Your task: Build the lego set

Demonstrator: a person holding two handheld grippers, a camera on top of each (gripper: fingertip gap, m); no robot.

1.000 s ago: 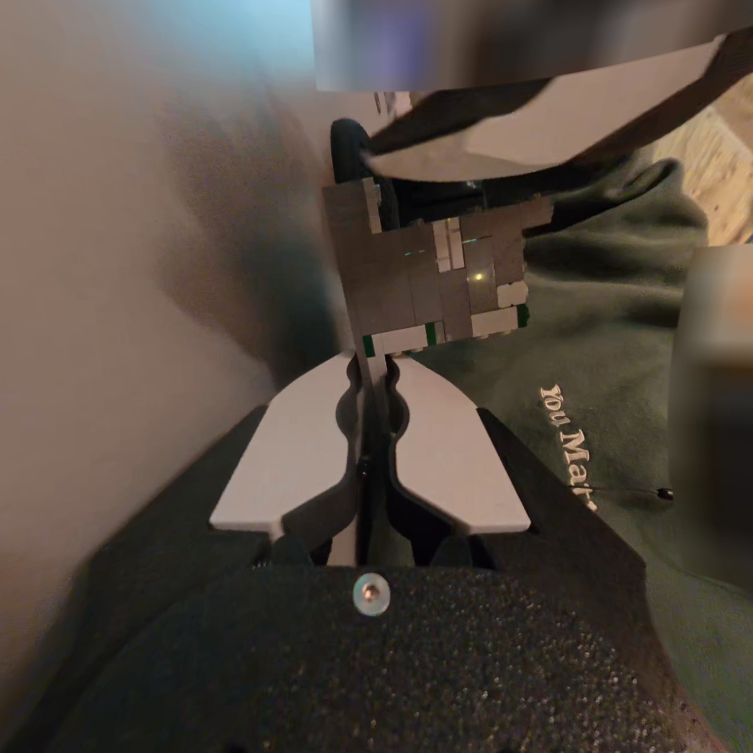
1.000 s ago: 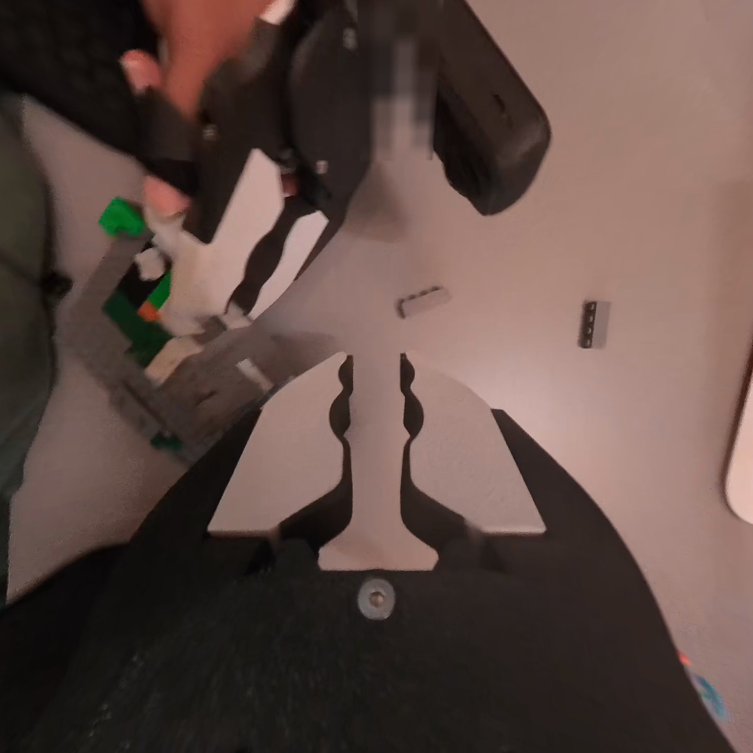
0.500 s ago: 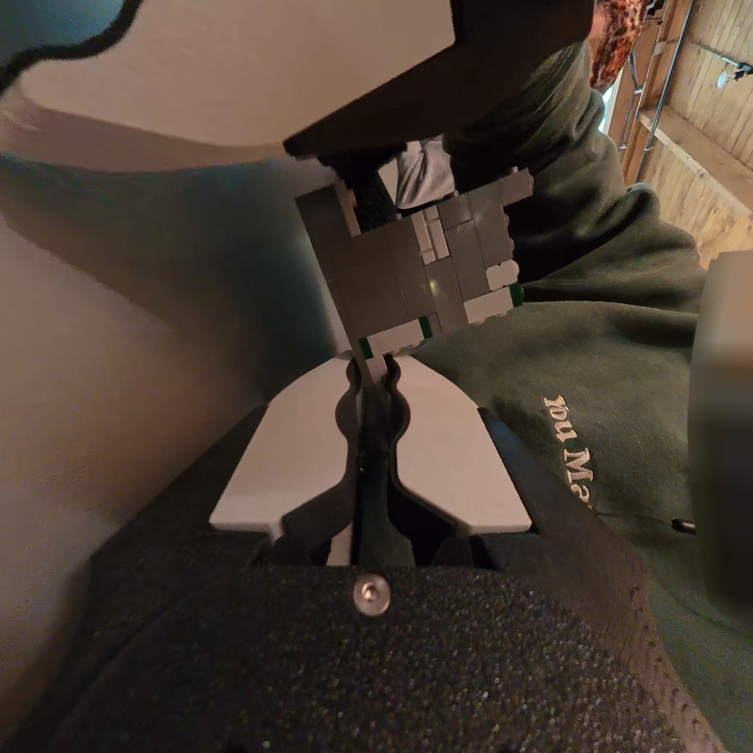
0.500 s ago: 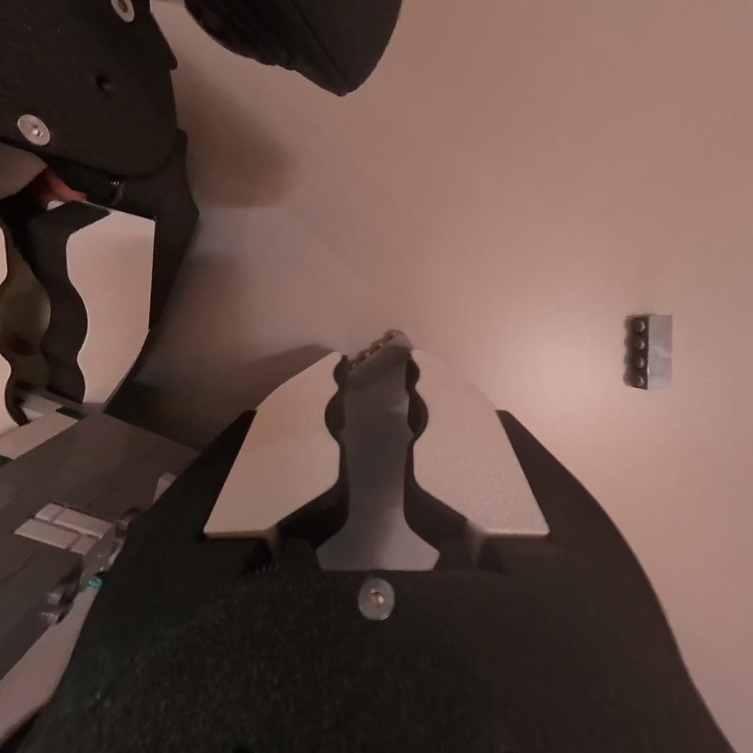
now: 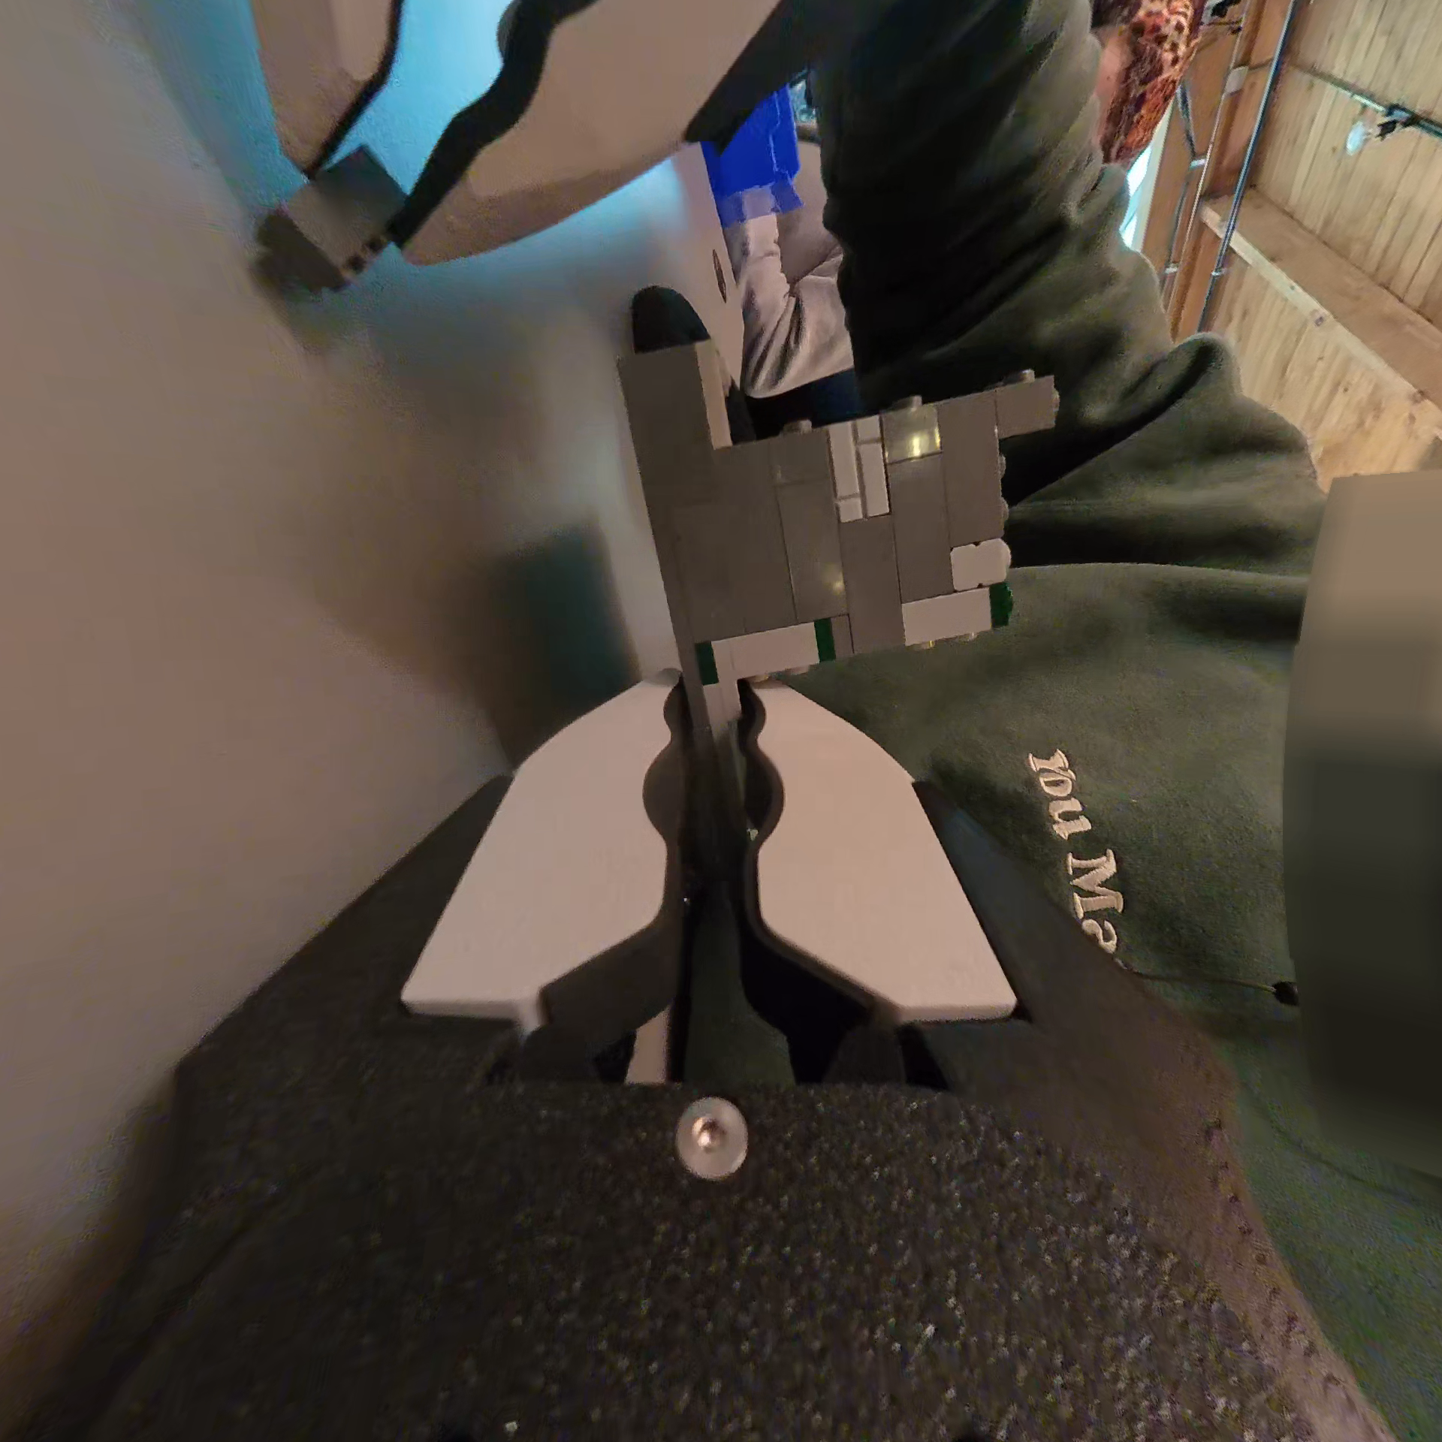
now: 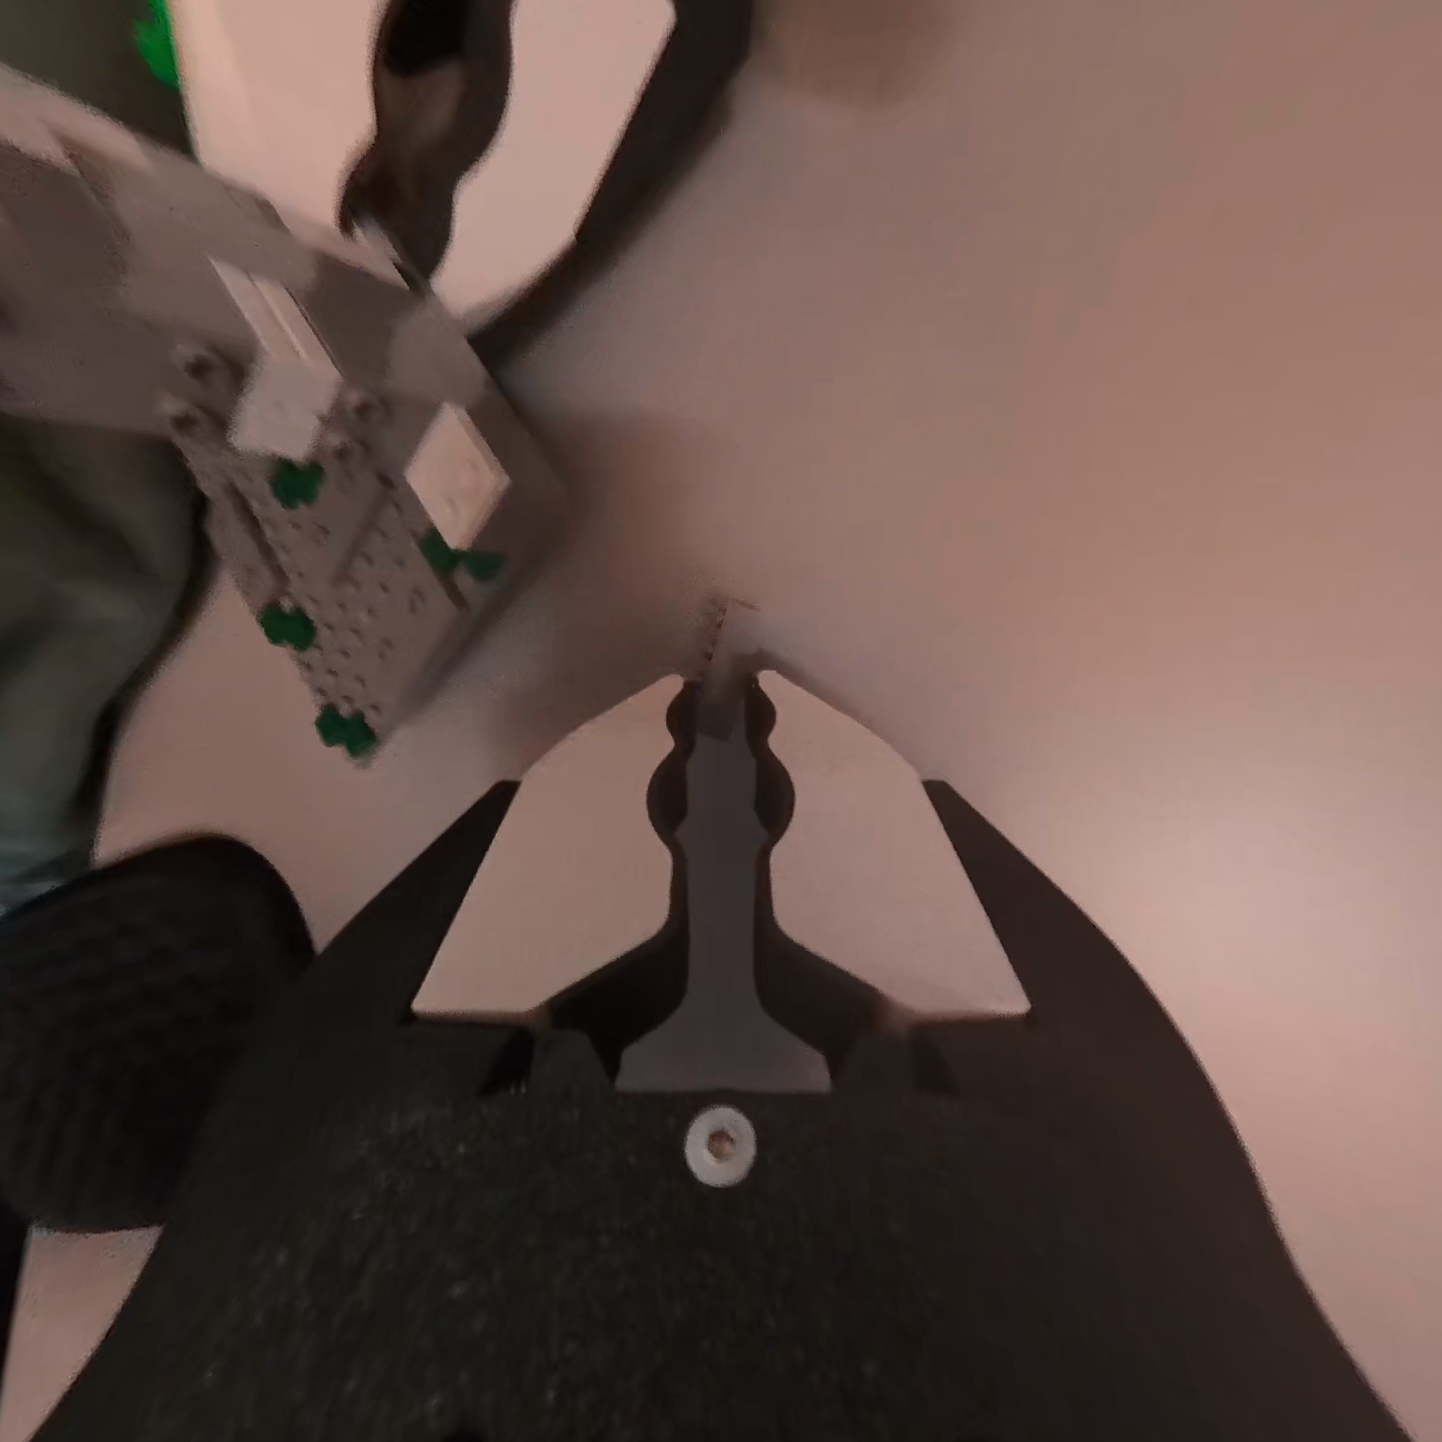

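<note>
The lego build is a flat grey wall of bricks and plates with white and green pieces along 1 edge, held up off the table by a thin plate at its corner. A small grey brick, studs showing, sits up and left of the build, near the table, pinched and lifted.

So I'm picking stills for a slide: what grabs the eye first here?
The grey build with white and green bits, held up edge-on in the shut left claw mid-frame. Next, the small grey brick pinched in the right claw, top left. In the right view the build's studded side with green pieces sits left.
</note>
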